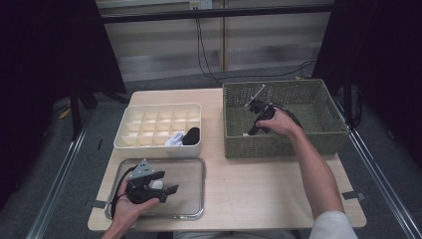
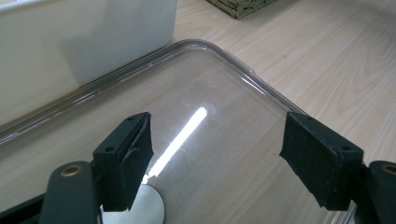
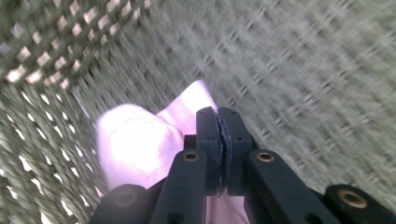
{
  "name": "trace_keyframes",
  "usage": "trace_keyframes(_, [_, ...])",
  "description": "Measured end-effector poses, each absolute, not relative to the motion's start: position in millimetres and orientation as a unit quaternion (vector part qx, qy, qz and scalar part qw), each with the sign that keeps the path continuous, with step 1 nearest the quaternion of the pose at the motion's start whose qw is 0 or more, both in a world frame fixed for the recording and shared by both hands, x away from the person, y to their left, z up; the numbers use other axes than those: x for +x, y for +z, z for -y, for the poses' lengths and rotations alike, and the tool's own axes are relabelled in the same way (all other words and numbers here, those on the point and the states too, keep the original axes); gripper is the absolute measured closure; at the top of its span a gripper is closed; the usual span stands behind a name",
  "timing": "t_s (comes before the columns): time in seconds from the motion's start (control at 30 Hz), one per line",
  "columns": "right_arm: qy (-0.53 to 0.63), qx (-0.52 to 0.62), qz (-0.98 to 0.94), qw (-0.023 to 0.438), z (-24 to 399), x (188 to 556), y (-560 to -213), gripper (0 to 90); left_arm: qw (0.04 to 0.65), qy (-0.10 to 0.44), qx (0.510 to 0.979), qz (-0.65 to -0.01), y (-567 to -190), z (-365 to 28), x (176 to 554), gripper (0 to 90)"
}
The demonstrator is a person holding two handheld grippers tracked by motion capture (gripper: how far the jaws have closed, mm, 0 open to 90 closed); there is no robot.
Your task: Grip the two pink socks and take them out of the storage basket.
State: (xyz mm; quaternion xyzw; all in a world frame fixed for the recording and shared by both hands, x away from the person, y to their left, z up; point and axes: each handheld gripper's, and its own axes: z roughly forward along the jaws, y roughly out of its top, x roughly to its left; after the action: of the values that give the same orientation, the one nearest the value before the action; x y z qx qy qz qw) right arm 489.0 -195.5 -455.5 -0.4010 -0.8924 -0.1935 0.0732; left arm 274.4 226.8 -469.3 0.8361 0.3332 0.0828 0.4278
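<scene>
Right gripper (image 1: 253, 128) closed on a white cloth (image 3: 140, 144) inside the woven basket (image 1: 328, 134); left gripper (image 1: 166, 190) held open over the clear tray (image 1: 191, 215).

One basket of olive-green woven mesh, rectangular and deep, is seen at the right of the wooden tabletop (image 1: 259, 184); inside it, near its front wall, one soft, rounded bundle of white cloth is pinched at its edge by the right gripper's flat black jaws, which are pressed together. Left of the basket, one cream plastic box (image 1: 130, 113) is divided into many small square compartments, with two rolled cloths, one white (image 1: 175, 139) and one black (image 1: 191, 135), in its front row. In front of that box, one clear, glossy, round-cornered plastic tray is spanned by the left gripper's jaws, set wide apart with nothing between the padded faces.
</scene>
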Motion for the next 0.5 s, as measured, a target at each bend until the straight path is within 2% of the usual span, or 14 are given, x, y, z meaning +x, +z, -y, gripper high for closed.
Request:
trace_keyframes(0.13, [-0.23, -0.405, 0.884, 0.046, 201.6, 489.5, -448.0, 88.4, 0.429, 0.083, 0.835, -0.334, -469.8, -226.5, 274.7, 24.4])
trace_keyframes(0.5, [-0.285, -0.424, 0.86, 0.012, 210.1, 489.3, -435.4, 88.6, 0.43, 0.082, 0.834, -0.334, -469.6, -227.6, 274.8, 24.4])
